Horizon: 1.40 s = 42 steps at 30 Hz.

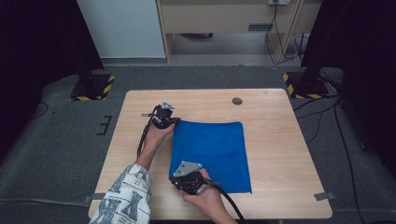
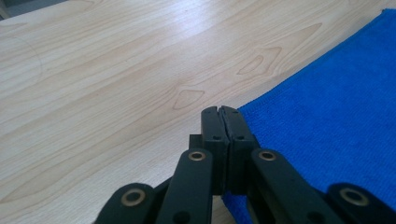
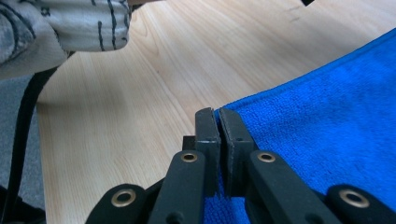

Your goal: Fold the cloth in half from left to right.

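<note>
Your right gripper (image 1: 173, 169) sits nearest you, at the near left corner of the blue cloth (image 1: 212, 151). In the right gripper view its two black jaws stand together with only a thin slit between them, and the cloth (image 3: 327, 116) passes into that slit from the right, so the right gripper (image 3: 218, 112) is clamped on the cloth's edge. The grey three-cornered plate (image 1: 187, 168) rides on top of it, your right hand (image 1: 205, 196) wraps it from behind, and its black cable (image 1: 231, 205) trails back toward you.

To the left of that gripper, your patterned sleeve (image 1: 123, 196) crosses the near edge of the counter (image 1: 280, 140); the same sleeve (image 3: 56, 28) appears at the upper left of the right gripper view.

The cloth lies flat on the counter, folded to a rectangle, stretching away from the right gripper and to its right.

Farther out, your left gripper (image 1: 173, 122) meets the far left corner of the cloth. In the left gripper view the jaws are pressed together, the left gripper (image 2: 220, 108) resting on the cloth's corner (image 2: 336, 116) with fabric running beneath them; it is clamped on that corner. Your left hand (image 1: 156, 135) holds it from behind.

Beyond the left gripper, a small dark round disc (image 1: 237, 101) sits in the counter near its far edge. Past the counter lies grey floor (image 1: 56, 140).
</note>
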Available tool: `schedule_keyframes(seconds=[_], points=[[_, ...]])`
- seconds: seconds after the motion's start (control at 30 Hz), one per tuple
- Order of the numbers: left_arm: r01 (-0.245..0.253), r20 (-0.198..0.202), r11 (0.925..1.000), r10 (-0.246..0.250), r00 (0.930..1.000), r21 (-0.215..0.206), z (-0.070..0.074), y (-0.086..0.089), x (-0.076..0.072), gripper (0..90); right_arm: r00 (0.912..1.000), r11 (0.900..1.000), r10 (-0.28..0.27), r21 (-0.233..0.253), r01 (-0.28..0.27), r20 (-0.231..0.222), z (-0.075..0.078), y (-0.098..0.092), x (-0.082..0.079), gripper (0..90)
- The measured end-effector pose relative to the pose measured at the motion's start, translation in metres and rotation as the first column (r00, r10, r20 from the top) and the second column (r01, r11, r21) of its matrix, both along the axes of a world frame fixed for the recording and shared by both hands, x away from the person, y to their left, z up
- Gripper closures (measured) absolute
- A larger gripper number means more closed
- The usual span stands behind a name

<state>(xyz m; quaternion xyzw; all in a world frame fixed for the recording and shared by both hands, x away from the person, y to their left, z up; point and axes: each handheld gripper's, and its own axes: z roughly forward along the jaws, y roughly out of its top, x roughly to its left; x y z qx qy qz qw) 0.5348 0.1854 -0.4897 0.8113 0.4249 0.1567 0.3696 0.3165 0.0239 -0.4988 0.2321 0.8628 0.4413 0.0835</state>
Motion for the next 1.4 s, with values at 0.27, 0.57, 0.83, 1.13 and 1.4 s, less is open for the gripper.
schedule_keyframes(seconds=[0.27,0.57,0.83,1.13,1.4], points=[[-0.014,-0.001,0.9999,0.014,0.9999,0.0,0.005,0.008,-0.001,88.9,0.9997,1.0,-0.01,0.002,0.01,0.022,0.007,0.007,-0.002,87.6],[-0.022,-0.009,0.9996,0.022,0.9997,0.017,0.007,0.023,-0.003,88.9,0.9997,1.0,-0.007,0.01,0.006,0.022,0.006,0.015,-0.005,87.7],[-0.033,-0.002,0.9994,0.033,0.9994,0.01,0.011,0.041,-0.008,88.9,0.9996,1.0,0.005,0.024,-0.006,0.026,0.008,0.032,-0.008,87.7],[-0.06,0.012,0.9982,0.06,0.9981,-0.007,0.019,0.054,-0.012,88.8,0.9997,0.997,0.021,0.078,-0.022,0.01,0.016,0.046,-0.003,87.6],[-0.054,0.006,0.9985,0.055,0.9985,-0.009,0.019,0.031,-0.008,88.8,0.9998,0.997,0.017,0.069,-0.018,0.014,0.019,0.027,-0.003,87.6]])
